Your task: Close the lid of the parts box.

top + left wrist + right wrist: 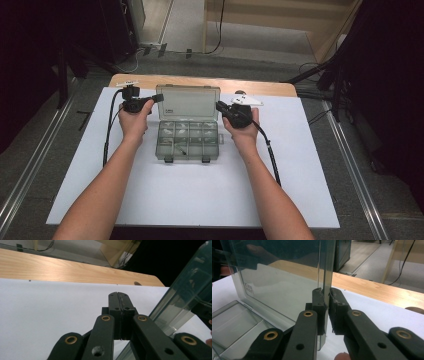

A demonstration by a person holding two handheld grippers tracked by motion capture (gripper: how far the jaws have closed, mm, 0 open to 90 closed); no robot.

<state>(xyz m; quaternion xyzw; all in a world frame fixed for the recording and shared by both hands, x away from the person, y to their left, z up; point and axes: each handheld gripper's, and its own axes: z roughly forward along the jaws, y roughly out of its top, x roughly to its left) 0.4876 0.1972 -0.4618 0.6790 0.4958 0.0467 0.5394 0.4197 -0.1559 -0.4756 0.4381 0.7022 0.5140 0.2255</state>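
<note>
White sheet [190, 195] on wooden table [200, 81], grey floor [45, 135], dark room

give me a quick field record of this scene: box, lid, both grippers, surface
box: clear plastic organizer box with small compartments, on the white sheet
lid: open lid, standing upright at the far side
left gripper: left gripper shut, nothing between its fingers, beside the lid's left edge
right gripper: right gripper shut on the lid's right edge
surface: white sheet over a wooden table
</note>
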